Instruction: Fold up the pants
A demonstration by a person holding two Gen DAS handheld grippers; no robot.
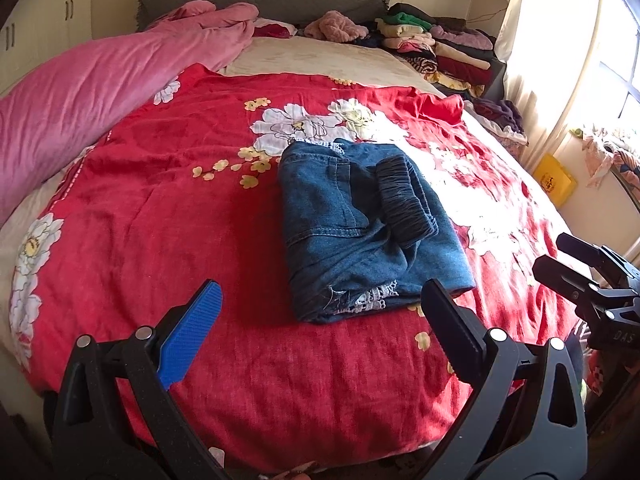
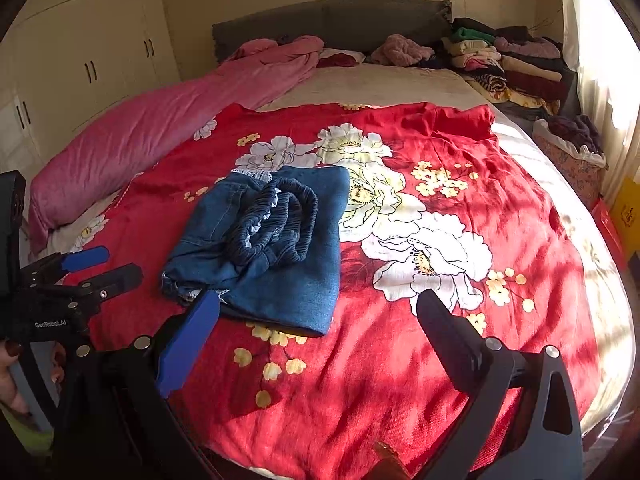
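Sunlit bed (image 1: 120, 216) under a red floral blanket carries the folded pants (image 1: 360, 228) near its foot edge. Left tool (image 1: 320, 320) and right tool (image 2: 320, 320) hover spread, empty. Loose waistband could unroll if nudged.

My left gripper (image 1: 320, 308) is wide open, holding nothing, blue pad on its left finger. My right gripper (image 2: 318, 320) is the same: spread wide, nothing between the fingers. Both held level, side by side, apart from each other.
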